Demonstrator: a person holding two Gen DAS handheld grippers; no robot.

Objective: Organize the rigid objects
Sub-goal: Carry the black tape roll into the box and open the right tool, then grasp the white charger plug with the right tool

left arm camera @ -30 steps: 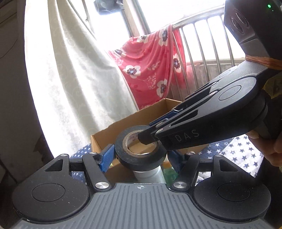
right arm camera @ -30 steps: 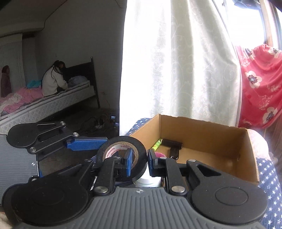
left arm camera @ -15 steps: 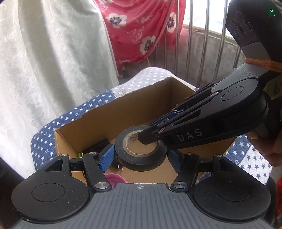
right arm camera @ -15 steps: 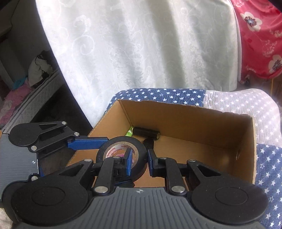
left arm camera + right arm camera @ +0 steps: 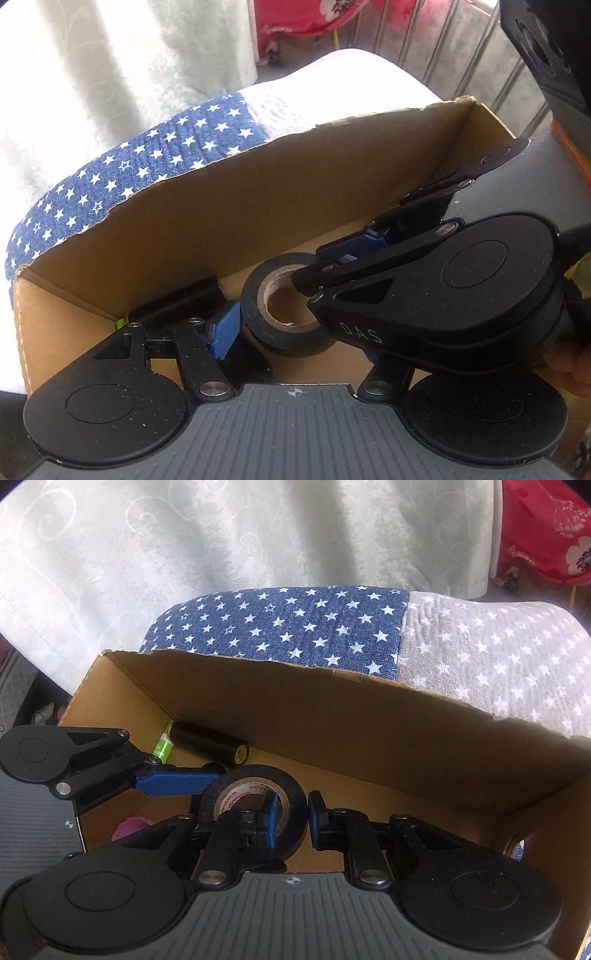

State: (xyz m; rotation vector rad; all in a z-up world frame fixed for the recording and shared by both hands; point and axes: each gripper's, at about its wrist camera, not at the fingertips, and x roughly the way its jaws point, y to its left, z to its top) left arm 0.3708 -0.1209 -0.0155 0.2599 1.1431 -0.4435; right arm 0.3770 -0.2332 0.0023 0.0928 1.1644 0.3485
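star-print cloth lies under the box [image 5: 258, 701]. both grippers hold the tape [image 5: 284, 306] low inside it: right hand-held gripper [image 5: 291, 819] clamped through its wall, left hand-held gripper [image 5: 288, 332] pinching its sides. placing step; next, both release.

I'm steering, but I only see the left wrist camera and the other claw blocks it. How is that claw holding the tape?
Observer: The right claw pinches the tape roll by its wall, one finger in the hole and one outside.
Operator: What's the black thing in the corner?
Observer: A black cylinder lying down. Its end cap is yellowish.
Operator: Anything else in there?
Observer: Something pink low in the cardboard box, partly hidden. I can't tell what it is.
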